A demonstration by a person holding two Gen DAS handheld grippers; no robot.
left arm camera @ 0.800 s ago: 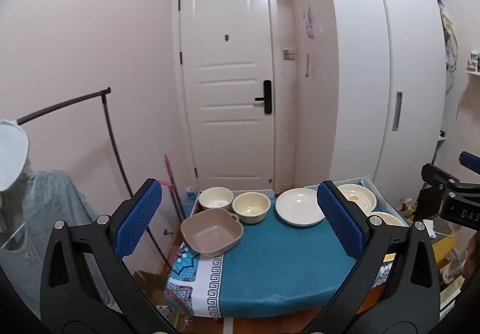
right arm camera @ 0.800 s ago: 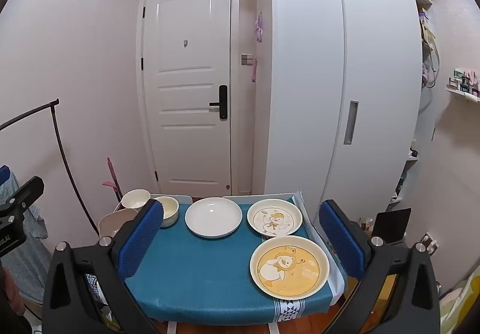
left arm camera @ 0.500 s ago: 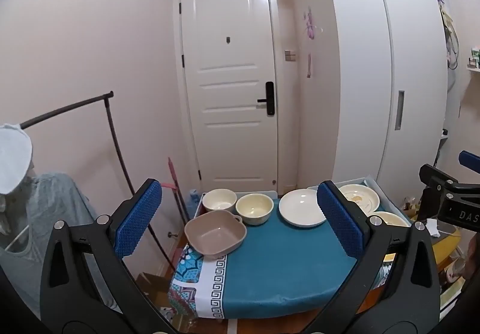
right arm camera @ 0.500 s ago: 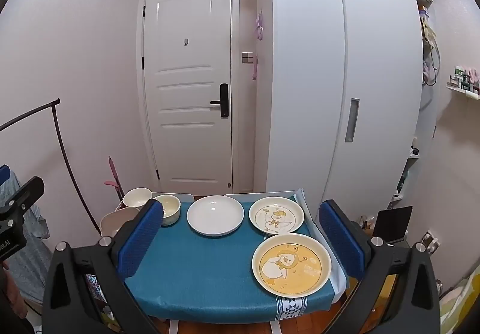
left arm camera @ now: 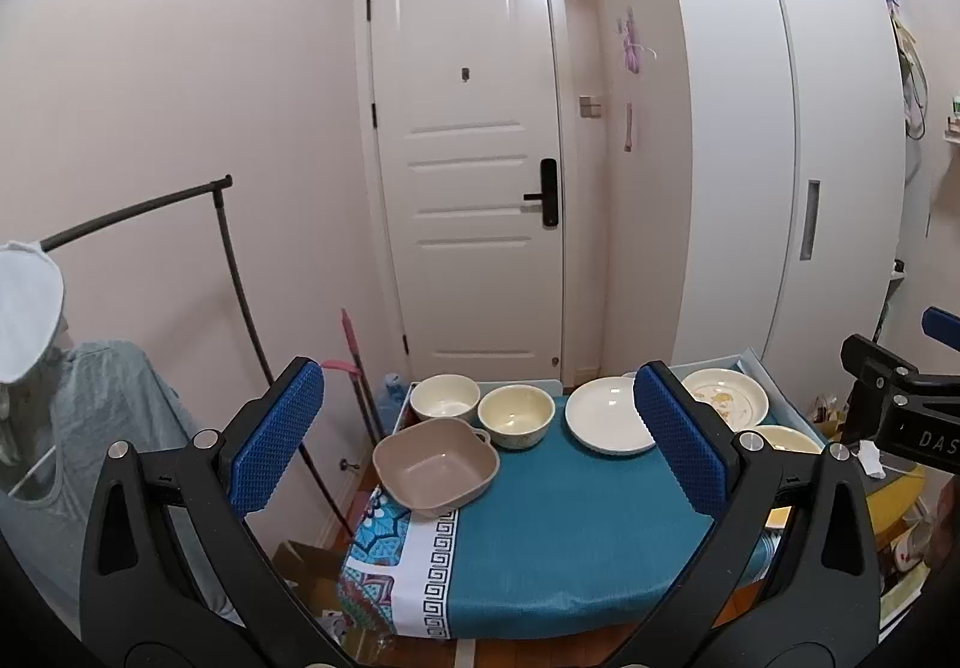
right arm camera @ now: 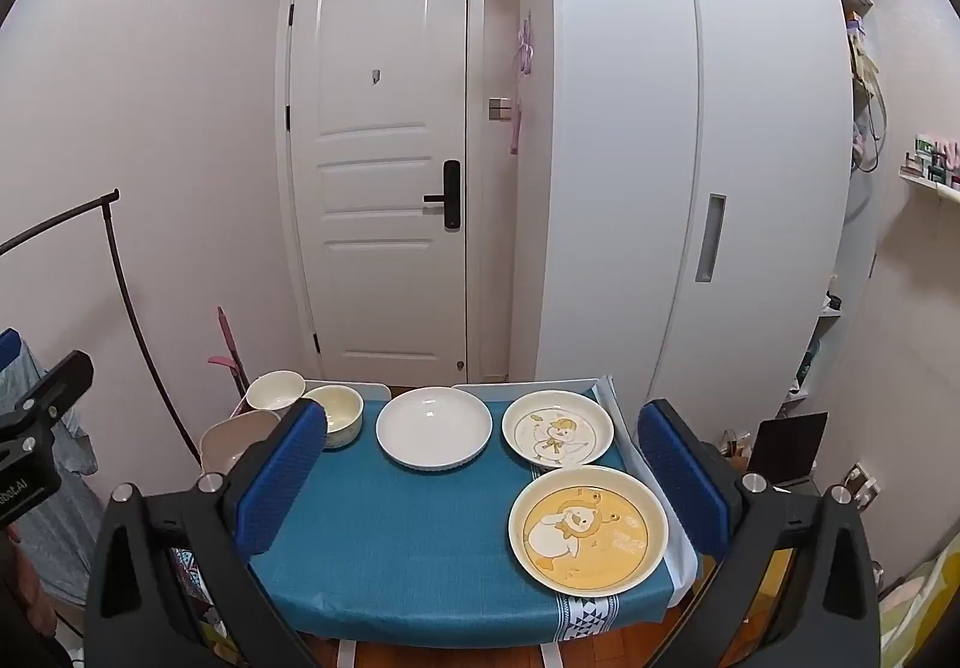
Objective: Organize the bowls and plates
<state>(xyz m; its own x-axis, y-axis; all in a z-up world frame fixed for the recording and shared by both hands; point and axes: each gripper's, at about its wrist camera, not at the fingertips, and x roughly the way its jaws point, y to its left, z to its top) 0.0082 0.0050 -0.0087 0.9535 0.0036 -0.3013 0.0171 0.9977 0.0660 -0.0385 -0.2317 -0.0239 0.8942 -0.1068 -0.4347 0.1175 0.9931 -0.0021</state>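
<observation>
On a small table with a teal cloth point(right arm camera: 408, 536) stand a taupe square bowl point(left arm camera: 435, 461), a white round bowl point(left arm camera: 445, 397) and a cream bowl point(left arm camera: 516, 416) at the left. A plain white plate point(right arm camera: 433, 425) sits at the middle back. On the right are a white cartoon plate point(right arm camera: 558, 435) and, nearer, a yellow cartoon plate point(right arm camera: 588, 533). My left gripper point(left arm camera: 477, 373) and right gripper point(right arm camera: 483, 410) both hover in front of the table, short of it, open wide with nothing between their blue pads.
A white door point(left arm camera: 468, 158) stands behind the table and a tall white wardrobe point(right arm camera: 660, 158) at its right. A black clothes rail point(left arm camera: 228, 272) with a grey garment point(left arm camera: 90, 428) is at the left. Boxes and clutter lie on the floor on both sides.
Both views have drifted only slightly, so the table sits a little further right in the picture. The dishes have not moved and both grippers stay open.
</observation>
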